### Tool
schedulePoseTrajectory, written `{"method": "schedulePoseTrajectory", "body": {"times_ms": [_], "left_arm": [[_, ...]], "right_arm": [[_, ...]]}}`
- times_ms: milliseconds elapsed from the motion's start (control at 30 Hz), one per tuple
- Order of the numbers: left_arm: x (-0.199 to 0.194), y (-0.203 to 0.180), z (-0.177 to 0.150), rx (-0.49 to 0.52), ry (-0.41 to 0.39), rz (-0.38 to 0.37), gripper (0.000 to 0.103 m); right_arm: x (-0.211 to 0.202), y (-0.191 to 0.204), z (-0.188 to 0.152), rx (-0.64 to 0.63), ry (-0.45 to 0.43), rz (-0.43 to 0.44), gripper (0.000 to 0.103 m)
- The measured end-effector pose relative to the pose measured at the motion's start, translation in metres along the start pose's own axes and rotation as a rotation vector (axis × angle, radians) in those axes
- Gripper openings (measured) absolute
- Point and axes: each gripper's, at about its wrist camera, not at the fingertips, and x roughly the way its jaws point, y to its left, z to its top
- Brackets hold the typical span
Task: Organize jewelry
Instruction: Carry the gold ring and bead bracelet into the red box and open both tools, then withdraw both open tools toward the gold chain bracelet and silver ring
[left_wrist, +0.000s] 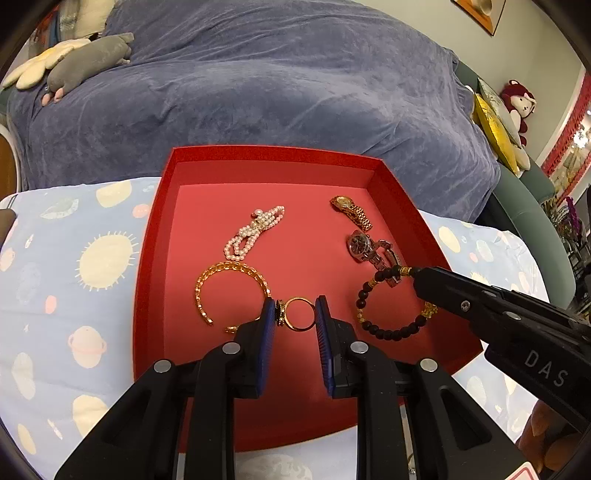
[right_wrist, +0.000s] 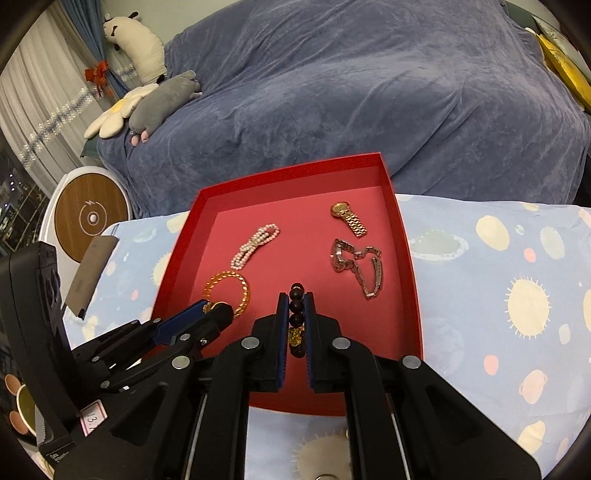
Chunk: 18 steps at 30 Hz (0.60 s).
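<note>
A red tray (left_wrist: 155, 229) (right_wrist: 406, 236) lies on a space-print cloth. In it are a pearl bracelet (left_wrist: 255, 230) (right_wrist: 255, 245), a gold open bangle (left_wrist: 221, 284) (right_wrist: 231, 290), a gold watch (left_wrist: 351, 212) (right_wrist: 349, 218) and a silver watch (left_wrist: 371, 251) (right_wrist: 356, 264). My left gripper (left_wrist: 295, 314) is closed on a gold ring (left_wrist: 300, 314) held upright between the blue pads. My right gripper (right_wrist: 295, 310) (left_wrist: 417, 280) is shut on a black bead bracelet (left_wrist: 391, 302) (right_wrist: 296, 317), which hangs just above the tray's right front.
A sofa under a blue-grey cover (left_wrist: 277, 92) lies behind the tray, with plush toys (right_wrist: 147, 99) at its left. A round white-and-wood device (right_wrist: 88, 218) stands at the left. A cup (right_wrist: 22, 410) sits at the lower left.
</note>
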Motion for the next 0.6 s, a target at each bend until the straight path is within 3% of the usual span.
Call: {"method": "schedulePoseTrajectory", "body": {"times_ms": [167, 233, 300, 400, 600], "left_arm": [[0.017, -0.003, -0.002, 0.015, 0.034, 0.0, 0.022], [0.015, 0.0, -0.002, 0.007, 0.031, 0.013, 0.032], [0.007, 0.004, 0.0, -0.014, 0.002, 0.024, 0.05], [-0.013, 0.009, 0.004, -0.042, -0.048, 0.033, 0.058], [-0.052, 0.016, 0.003, -0.084, -0.096, 0.059, 0.061]], "right_arm": [[0.016, -0.014, -0.004, 0.015, 0.036, -0.028, 0.011], [0.012, -0.016, -0.003, 0.011, 0.022, -0.06, 0.021], [0.001, -0.018, -0.001, 0.021, -0.013, -0.064, 0.032], [-0.021, -0.016, 0.002, 0.002, -0.061, -0.073, 0.035], [-0.062, -0.011, -0.008, -0.016, -0.109, -0.071, 0.037]]}}
